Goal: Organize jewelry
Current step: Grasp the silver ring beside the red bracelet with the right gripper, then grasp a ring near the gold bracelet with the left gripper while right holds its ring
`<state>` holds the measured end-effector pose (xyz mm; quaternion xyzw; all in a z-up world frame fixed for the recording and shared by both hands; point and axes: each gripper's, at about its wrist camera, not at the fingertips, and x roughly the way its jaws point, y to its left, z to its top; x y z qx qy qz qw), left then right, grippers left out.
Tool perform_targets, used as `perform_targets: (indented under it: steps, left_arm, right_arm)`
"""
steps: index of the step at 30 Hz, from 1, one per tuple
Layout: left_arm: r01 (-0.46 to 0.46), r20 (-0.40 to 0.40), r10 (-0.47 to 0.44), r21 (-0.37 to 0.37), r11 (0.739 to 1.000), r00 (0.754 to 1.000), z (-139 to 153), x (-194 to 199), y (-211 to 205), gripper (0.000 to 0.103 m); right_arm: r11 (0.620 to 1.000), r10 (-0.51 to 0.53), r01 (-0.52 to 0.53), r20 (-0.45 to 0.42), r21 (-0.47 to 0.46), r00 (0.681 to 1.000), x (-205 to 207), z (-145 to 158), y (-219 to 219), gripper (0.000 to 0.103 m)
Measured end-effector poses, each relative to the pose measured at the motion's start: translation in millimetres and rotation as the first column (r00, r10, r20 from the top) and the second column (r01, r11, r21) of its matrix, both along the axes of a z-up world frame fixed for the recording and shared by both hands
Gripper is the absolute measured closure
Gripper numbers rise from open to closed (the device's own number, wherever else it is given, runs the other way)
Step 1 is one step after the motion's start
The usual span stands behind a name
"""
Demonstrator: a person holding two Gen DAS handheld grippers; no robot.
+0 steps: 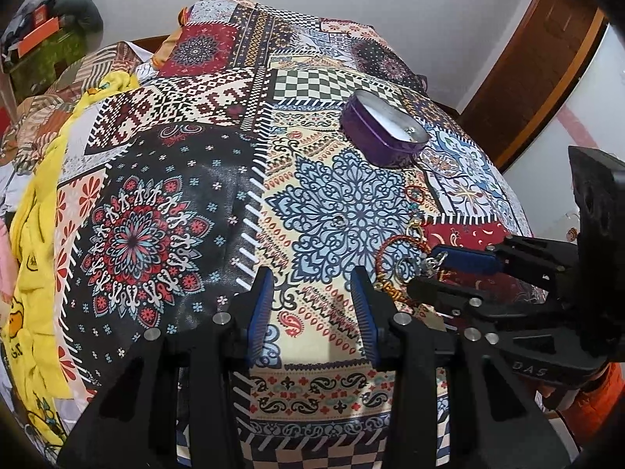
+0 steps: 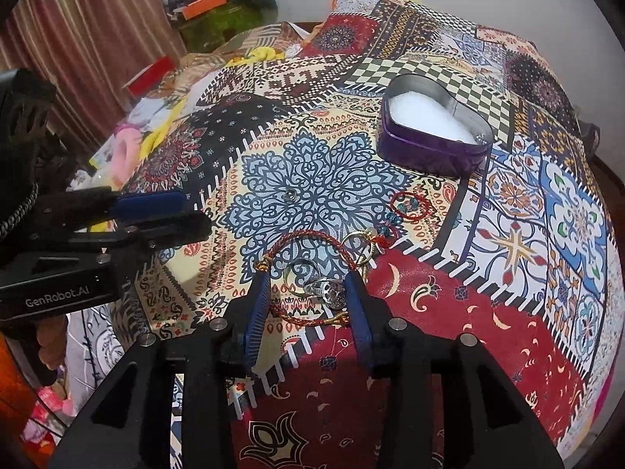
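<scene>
Blue-padded fingers of the right gripper (image 2: 308, 293) sit lowest in its own view, jaws partway apart and straddling the jewelry pile near the front edge of the bed (image 2: 449, 332); pads not pressing on anything, nothing held. Left to right in that view: left gripper (image 2: 172, 215) comes in from the left edge, jaws narrow as far as seen, nothing between them; its body reads "GenRobot.AI". Next, a red braided cord bracelet (image 2: 300, 234) looped on the patchwork bedspread, with a silver ring (image 2: 328, 289) lying inside the loop and between the right gripper's fingers, touching a thin gold hoop (image 2: 357, 248) just behind. Further right, a smaller red cord bracelet with blue beads (image 2: 410, 205). Behind and right, toward the far side of the bed, an open purple heart-shaped tin (image 2: 433, 148) with white lining, well apart from the pile. A small stud (image 2: 289, 194) lies alone on the blue medallion print. From the left wrist view, the right gripper's body shows "DAS", partly cut off. Handling judgement: ring is light, hard, smooth, and likely to skid or flip on soft fabric; best pinched across the band, pressing slightly into the bedspread. Cords are limp, will drape and may drag neighbours along; take mid-loop. Hoop is thin, easily snagged on the cord.
</scene>
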<state>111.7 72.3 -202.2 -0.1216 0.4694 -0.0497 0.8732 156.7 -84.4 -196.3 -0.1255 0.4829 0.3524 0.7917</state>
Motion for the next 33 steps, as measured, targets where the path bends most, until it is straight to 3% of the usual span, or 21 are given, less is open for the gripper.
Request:
perform_targets:
  steps: [2,7,17,29,33]
  left_arm:
    - [0.007,0.003,-0.007,0.002,1.0,1.0,1.1,0.7,-3.0,0.063]
    - [0.032,0.007,-0.032,0.004,0.999,0.999,4.3,0.9,-11.7,0.063]
    - [0.11,0.027,-0.111,0.024,0.994,0.994,8.5,9.0,-44.6,0.063]
    - [0.142,-0.033,-0.141,0.016,0.99,0.989,-12.4,25.1,-63.7,0.063]
    - [0.149,-0.038,-0.147,0.031,0.988,0.988,-13.1,26.3,-64.9,0.071]
  right_arm:
    - [1.0,-0.003,0.003,0.009,-0.018,1.0,-0.5,-2.4,1.5,0.084]
    - [1.0,-0.019,0.019,-0.002,0.015,1.0,0.4,-3.1,-5.2,0.084]
    - [0.991,-0.098,0.094,0.041,0.097,0.994,3.3,24.7,-35.4,0.084]
    - [0.982,-0.156,0.151,0.041,0.115,0.987,11.2,29.4,-63.1,0.084]
    - [0.981,-0.157,0.151,0.041,0.125,0.987,9.0,30.4,-65.5,0.084]
